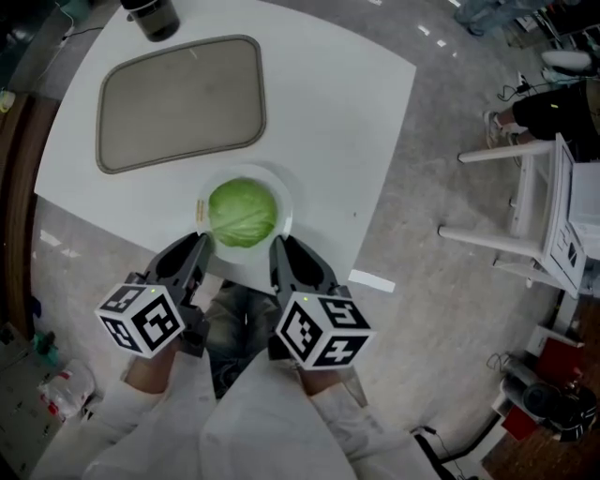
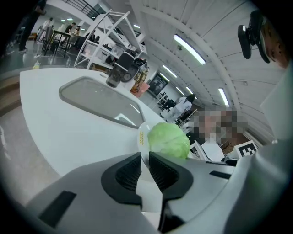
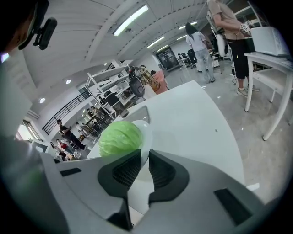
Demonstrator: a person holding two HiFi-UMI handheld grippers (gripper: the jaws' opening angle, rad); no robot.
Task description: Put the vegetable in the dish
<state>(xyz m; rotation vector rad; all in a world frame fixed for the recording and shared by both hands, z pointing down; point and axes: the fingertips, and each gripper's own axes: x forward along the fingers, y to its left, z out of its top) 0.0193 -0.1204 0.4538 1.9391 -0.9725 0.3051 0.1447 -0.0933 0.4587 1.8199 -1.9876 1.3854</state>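
Observation:
A green cabbage (image 1: 242, 213) rests in a white dish (image 1: 286, 202) at the near edge of the white table (image 1: 347, 122). My left gripper (image 1: 200, 242) is shut on the dish's near-left rim, and my right gripper (image 1: 278, 248) is shut on its near-right rim. In the left gripper view the dish's rim (image 2: 143, 132) runs down between the pads of the left gripper (image 2: 145, 171), with the cabbage (image 2: 168, 140) just beyond. The right gripper view shows the right gripper (image 3: 145, 169) clamped on the rim (image 3: 147, 132) beside the cabbage (image 3: 120, 138).
A grey tray (image 1: 181, 101) lies on the table beyond the dish, with a black container (image 1: 152, 17) at the far edge. A white strip (image 1: 372, 279) lies on the floor by the table. A white frame stand (image 1: 525, 216) is at the right. People stand in the background.

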